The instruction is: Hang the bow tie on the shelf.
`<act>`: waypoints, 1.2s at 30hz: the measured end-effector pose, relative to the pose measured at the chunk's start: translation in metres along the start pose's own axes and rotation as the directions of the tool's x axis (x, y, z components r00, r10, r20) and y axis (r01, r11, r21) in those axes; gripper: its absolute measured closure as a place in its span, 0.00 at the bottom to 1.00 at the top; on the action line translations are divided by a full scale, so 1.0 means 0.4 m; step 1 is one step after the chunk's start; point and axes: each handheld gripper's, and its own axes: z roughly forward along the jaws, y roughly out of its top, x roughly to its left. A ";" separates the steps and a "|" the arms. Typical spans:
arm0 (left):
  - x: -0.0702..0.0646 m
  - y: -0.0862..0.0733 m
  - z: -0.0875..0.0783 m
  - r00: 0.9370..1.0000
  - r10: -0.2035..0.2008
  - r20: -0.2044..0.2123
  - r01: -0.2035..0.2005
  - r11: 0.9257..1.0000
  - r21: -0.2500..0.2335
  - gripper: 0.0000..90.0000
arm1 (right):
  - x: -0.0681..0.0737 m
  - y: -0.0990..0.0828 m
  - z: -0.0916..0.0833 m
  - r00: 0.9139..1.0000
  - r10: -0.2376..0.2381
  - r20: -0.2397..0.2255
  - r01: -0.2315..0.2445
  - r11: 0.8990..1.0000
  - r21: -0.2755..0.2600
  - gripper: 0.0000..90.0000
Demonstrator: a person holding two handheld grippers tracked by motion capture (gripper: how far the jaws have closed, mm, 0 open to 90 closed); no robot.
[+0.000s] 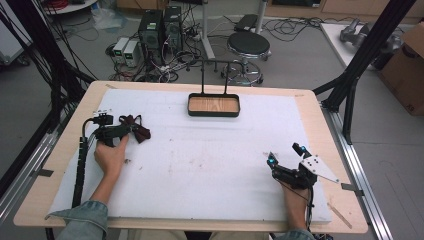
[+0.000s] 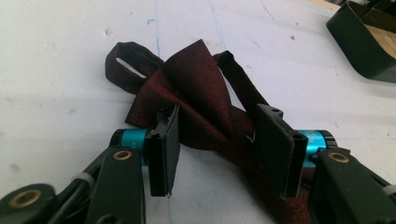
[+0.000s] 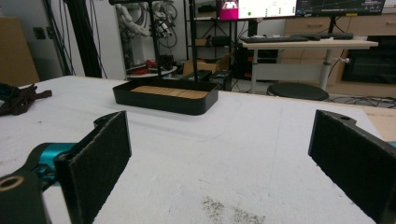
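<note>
A dark red bow tie [image 1: 139, 131] lies crumpled on the white mat at the table's left. My left gripper [image 1: 131, 129] rests low on the mat, pointing at it. In the left gripper view the bow tie [image 2: 196, 88] lies between the two pads, its middle fold spanning the gap; my left gripper [image 2: 217, 112] is open around it, with white mat showing between the pads nearer the camera. My right gripper [image 1: 284, 152] rests at the mat's right front, open wide with nothing between its jaws [image 3: 222, 126]. The bow tie [image 3: 21, 100] shows far off at the left of the right gripper view.
A black tray [image 1: 213, 113] with a wooden floor and a tall wire handle stands at the back middle of the mat [image 3: 163, 106] [image 2: 359, 51]. Beyond the table's far edge are a stool [image 1: 248, 46], computer towers [image 1: 160, 30] and cables. A cardboard box [image 1: 407, 70] stands at the right.
</note>
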 end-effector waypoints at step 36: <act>-0.072 0.065 -0.088 0.921 0.247 0.301 -0.180 0.956 -0.233 0.85 | 0.000 0.000 0.000 1.000 -0.002 -0.001 0.002 1.000 0.002 0.06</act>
